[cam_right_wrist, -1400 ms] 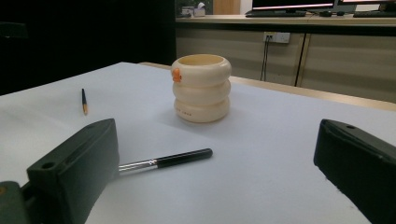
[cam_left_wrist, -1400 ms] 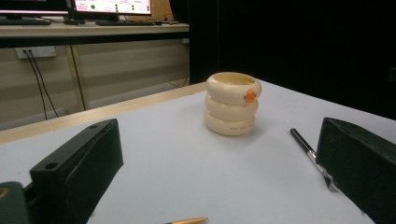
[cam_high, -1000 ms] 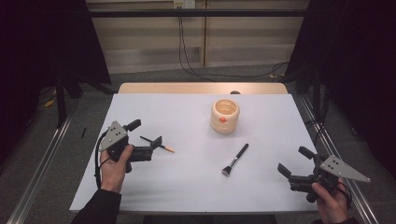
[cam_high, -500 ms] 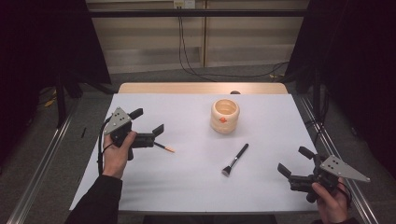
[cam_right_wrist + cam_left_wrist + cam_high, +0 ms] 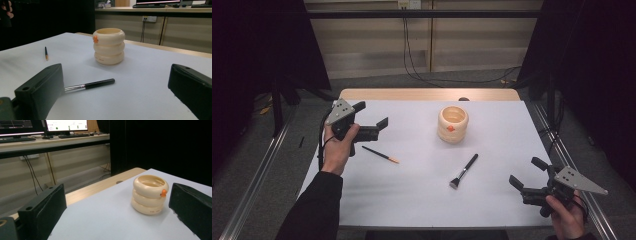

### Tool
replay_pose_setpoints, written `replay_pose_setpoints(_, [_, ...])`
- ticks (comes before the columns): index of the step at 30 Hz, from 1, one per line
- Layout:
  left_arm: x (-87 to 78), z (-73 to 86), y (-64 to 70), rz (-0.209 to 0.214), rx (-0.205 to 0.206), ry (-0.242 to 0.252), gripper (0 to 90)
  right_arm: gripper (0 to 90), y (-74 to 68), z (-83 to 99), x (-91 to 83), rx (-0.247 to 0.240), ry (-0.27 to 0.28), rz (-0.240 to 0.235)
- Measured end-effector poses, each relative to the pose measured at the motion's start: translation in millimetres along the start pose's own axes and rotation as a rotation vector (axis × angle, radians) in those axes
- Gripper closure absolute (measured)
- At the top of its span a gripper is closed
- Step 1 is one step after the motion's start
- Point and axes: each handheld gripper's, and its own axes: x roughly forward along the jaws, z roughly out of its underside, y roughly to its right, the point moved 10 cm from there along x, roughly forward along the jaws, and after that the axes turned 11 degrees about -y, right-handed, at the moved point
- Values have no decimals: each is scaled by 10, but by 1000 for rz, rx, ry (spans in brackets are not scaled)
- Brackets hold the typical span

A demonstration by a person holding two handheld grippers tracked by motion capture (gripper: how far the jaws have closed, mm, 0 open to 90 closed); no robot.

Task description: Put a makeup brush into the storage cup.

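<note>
Cream ribbed cup (image 5: pixel 452 123) sits upright toward the far edge of the table (image 5: pixel 422 195), right of centre, small orange tab on its side. Inside can't be seen. Makeup brush (image 5: pixel 463 170) lies flat nearer the front edge, bristles toward the person. Thin pencil (image 5: pixel 380 154) with orange tip lies left of centre. All three well apart.

Left gripper (image 5: pixel 371 121) held above the far-left corner area, jaws apart, nothing between; its view has the cup (image 5: pixel 149 194) ahead. Right gripper (image 5: pixel 528 173) near the front-right corner, jaws apart, empty; its view has brush (image 5: pixel 89 85), cup (image 5: pixel 109 46), pencil (image 5: pixel 46 53).

White sheet covers a wooden top. Dark curtains at the sides; gripper views add a desk with monitors (image 5: pixel 66 125).
</note>
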Motion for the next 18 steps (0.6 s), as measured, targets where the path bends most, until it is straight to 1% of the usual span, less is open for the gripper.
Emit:
replay_pose_setpoints(1, [18, -7, -19, -4, -4, 0, 11, 0, -1, -2, 0, 2, 1, 1])
replay_pose_setpoints(2, [38, -5, -40, -8, -1, -5, 11, 0, 0, -7, 2, -8, 7, 0])
replay_pose_setpoints(4, [86, 1, -74, -13, -11, -6, 11, 0, -6, -7, 2, 0, 7, -3])
replay_pose_setpoints(6, [138, 13, -122, -25, -8, -20, 12, 0, -2, 3, -1, 2, -2, -1])
replay_pose_setpoints(8, [184, 3, -165, -19, -12, -28, 14, 0, 0, 2, -2, 3, 0, -2])
replay_pose_setpoints(11, [249, -28, -231, -34, -20, -30, 19, 0, 2, 4, -1, 7, -2, -3])
replay_pose_setpoints(12, [272, -34, -247, -30, -20, -32, 20, 0, 2, 3, -1, 5, -1, -3])
replay_pose_setpoints(13, [297, -35, -273, -37, -23, -38, 19, 0, 1, 2, -2, 5, 0, -3])
replay_pose_setpoints(15, [325, -19, -308, -43, -12, -51, 23, 0, 1, 2, -5, 2, 0, -3])
replay_pose_setpoints(17, [346, 15, -335, -44, -26, -67, 26, 0, 4, 2, -3, 3, 2, -1])
replay_pose_setpoints(18, [357, 39, -340, -43, -22, -78, 25, 0, 3, 6, -5, 3, -1, -4])
